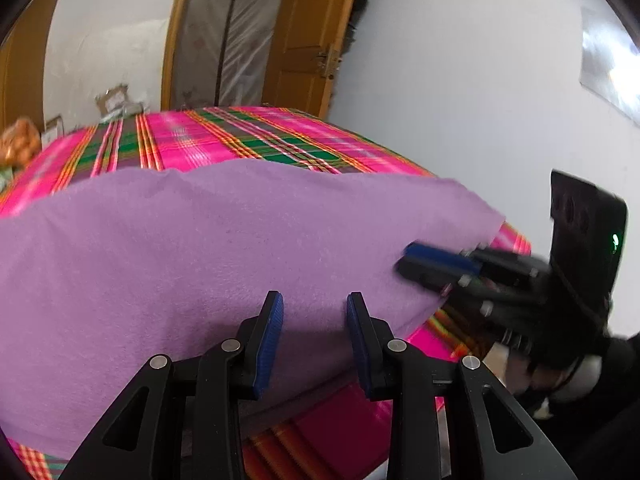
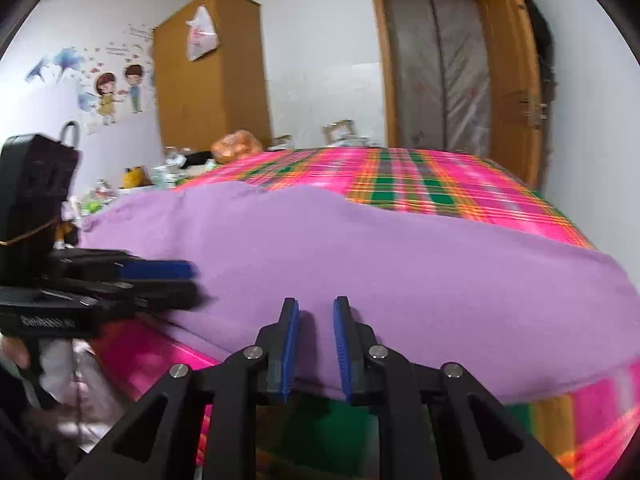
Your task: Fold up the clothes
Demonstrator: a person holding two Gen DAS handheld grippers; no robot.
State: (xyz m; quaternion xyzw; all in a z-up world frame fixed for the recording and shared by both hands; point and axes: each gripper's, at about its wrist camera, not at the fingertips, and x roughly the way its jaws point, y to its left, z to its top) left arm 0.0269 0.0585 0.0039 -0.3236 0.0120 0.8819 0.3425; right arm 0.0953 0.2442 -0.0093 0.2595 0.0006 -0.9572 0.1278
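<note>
A purple fleece cloth (image 1: pixel 192 240) lies spread flat over the near half of a bed with a pink plaid sheet (image 1: pixel 248 136). My left gripper (image 1: pixel 315 300) stands open over the cloth's near edge, with nothing pinched between its blue pads. At the cloth's right corner sits my blurred right gripper (image 1: pixel 405 259). In the right wrist view the cloth (image 2: pixel 380 248) fills the middle. There my right gripper (image 2: pixel 316 303) is open by a narrow gap above the near hem. My left gripper (image 2: pixel 194 280) reaches in from the left, over the cloth's near left part.
A wooden door (image 2: pixel 508 80) and a curtained doorway (image 2: pixel 436 64) stand beyond the bed. A wooden wardrobe (image 2: pixel 212 72) rises at the back left, with bags, boxes and toys (image 2: pixel 168 172) piled along the bed's far left side. A white wall (image 1: pixel 460 100) runs along the bed's right.
</note>
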